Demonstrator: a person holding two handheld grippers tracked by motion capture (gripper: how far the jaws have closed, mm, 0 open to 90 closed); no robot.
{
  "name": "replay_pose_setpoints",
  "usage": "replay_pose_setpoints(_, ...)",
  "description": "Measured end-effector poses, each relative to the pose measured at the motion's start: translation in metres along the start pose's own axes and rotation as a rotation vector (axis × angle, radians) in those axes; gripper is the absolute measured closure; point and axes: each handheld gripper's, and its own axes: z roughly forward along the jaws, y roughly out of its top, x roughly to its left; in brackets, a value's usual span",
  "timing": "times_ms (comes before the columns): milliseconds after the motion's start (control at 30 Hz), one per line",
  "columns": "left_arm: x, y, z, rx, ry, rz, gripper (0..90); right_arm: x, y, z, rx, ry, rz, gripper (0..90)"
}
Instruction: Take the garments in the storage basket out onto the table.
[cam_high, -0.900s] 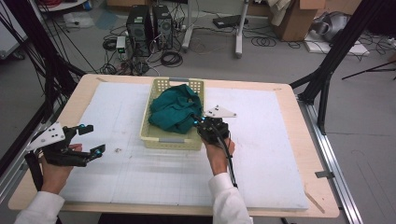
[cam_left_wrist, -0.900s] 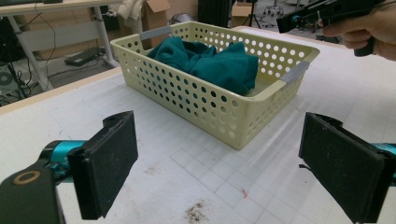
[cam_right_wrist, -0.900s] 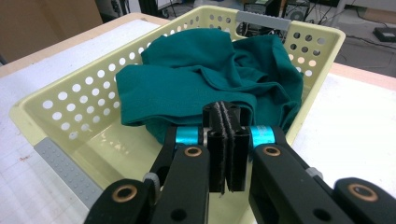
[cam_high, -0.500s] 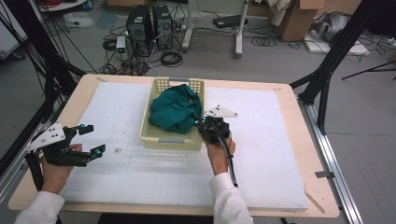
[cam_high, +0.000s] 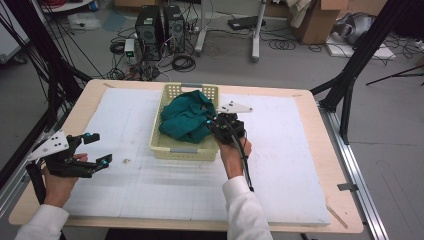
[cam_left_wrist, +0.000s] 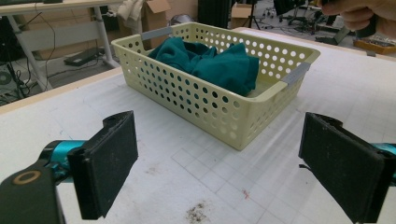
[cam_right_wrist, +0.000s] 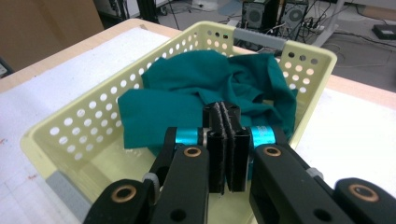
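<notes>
Almost nothing was seen to have shifted since the earlier frames: both grippers were held where they had been.

At the left, the left gripper (cam_high: 97, 149) was held low over the white mat (cam_high: 300, 165), well apart from the basket, its jaws spread wide with nothing between them.

In the middle, the yellow perforated basket (cam_high: 182, 149) was set with its long axis running away from the person, and the crumpled green cloth (cam_high: 185, 119) was heaped inside it, toward the far end.

At the basket's right rim, the right gripper (cam_right_wrist: 226, 140) was poised just above the cloth, its jaws pressed together on nothing visible.

Should it be pushed down while closed, the cloth would likely be merely prodded, or the light basket nudged aside.
</notes>
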Motion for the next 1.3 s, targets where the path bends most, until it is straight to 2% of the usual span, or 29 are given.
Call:
replay_pose_setpoints(100,0.0,0.0,0.0,0.001,0.0,0.0,11.9,0.0,0.008,0.0,0.012,0.003,0.007,86.5)
replay_pose_setpoints(167,0.001,0.0,0.0,0.001,0.0,-0.001,11.9,-0.001,0.014,0.001,0.045,0.008,0.019,84.9)
replay_pose_setpoints(533,0.002,0.0,0.0,-0.003,-0.003,-0.007,11.9,-0.001,0.041,0.012,0.111,0.026,0.023,75.6)
replay_pose_setpoints(800,0.002,0.0,0.001,0.003,-0.002,-0.004,11.9,0.0,0.064,0.02,0.153,0.026,0.033,60.1)
replay_pose_setpoints(867,0.001,0.0,0.001,0.002,-0.004,-0.006,11.9,0.0,0.069,0.023,0.161,0.03,0.038,53.5)
replay_pose_setpoints(1033,0.001,0.0,0.001,0.001,-0.004,-0.005,11.9,-0.002,0.082,0.033,0.207,0.026,0.043,39.9)
replay_pose_setpoints(1133,0.001,0.0,0.001,0.0,-0.001,-0.004,12.0,-0.003,0.089,0.04,0.246,0.0,0.038,32.9)
replay_pose_setpoints(1233,0.001,0.0,0.0,-0.005,0.005,-0.004,11.9,-0.004,0.095,0.047,0.259,0.002,0.031,28.5)
replay_pose_setpoints(1300,0.002,0.0,-0.001,-0.01,0.012,-0.007,11.9,-0.005,0.098,0.053,0.285,-0.007,0.031,21.1)
